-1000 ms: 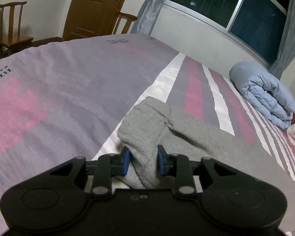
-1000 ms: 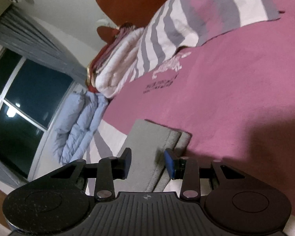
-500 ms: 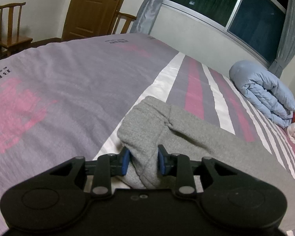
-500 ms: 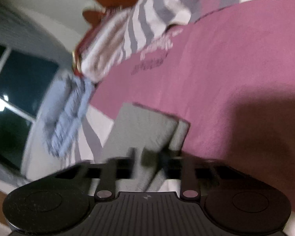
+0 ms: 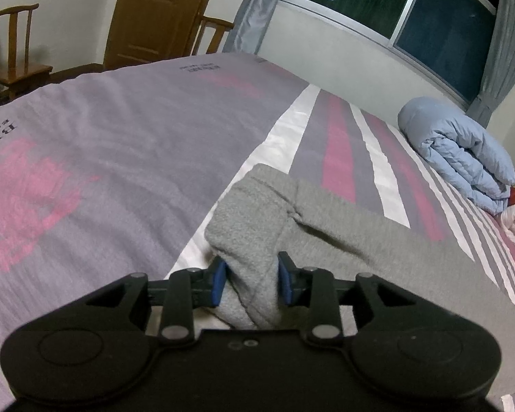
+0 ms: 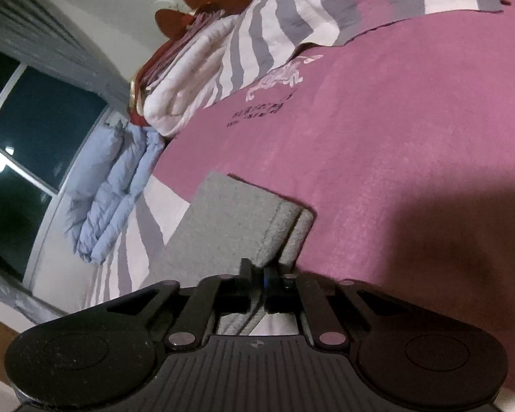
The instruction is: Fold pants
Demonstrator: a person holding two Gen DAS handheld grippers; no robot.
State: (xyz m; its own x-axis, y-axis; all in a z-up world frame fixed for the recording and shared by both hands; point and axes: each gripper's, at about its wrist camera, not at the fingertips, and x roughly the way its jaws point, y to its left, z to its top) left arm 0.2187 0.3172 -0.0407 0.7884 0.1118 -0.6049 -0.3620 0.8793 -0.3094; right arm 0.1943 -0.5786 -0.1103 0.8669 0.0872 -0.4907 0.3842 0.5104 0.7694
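The left gripper [image 5: 249,283] had its blue-padded jaws around a bunched fold of the grey fleece pants [image 5: 326,240]. The jaws were opening, with the cloth between them and the pads close against it on both sides; whether they pressed it could not be settled from the left wrist view. The right gripper [image 6: 257,279] had its jaws pressed together, pinching the near edge of the folded leg end of the same pants [image 6: 230,226].

The pants lay on the bed [image 5: 137,144], across the line where the bed's mauve cover met its band of white, grey and pink stripes. In the right wrist view two layers showed at the hem, stacked and nearly flush.

Judged from this, a fold was in hand: one end held fast by the right, the bunched end being let go by the left. The next move would call for a fresh grip on the left, then carrying one end over the other with the edges kept square.

Dark print stood on the cover in both views, too small and warped to read; large letters at the left edge began "BU". A rolled pale-blue quilt [image 5: 460,158] lay by the window.
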